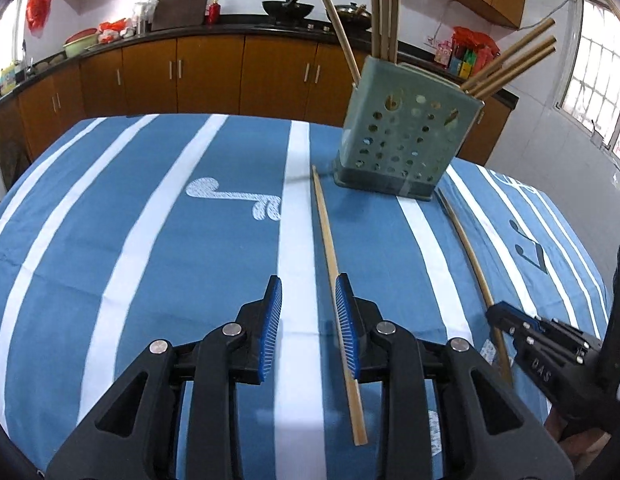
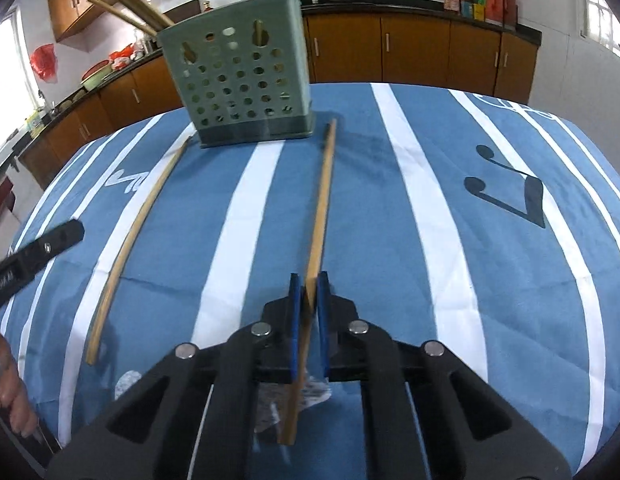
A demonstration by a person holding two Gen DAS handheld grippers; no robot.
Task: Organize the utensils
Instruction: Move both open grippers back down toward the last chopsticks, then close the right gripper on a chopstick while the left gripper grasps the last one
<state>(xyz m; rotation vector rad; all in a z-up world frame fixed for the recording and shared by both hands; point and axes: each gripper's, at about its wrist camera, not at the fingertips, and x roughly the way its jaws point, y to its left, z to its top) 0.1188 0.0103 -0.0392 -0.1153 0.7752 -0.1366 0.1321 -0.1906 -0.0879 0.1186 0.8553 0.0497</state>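
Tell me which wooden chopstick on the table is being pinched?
The long wooden chopstick lying right of the green holey plastic holder: the right gripper pinches it. The other chopstick, left of it, lies untouched.

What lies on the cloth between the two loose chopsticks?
Nothing: between the left chopstick and the right chopstick the striped cloth is bare. The right wrist view shows it best.
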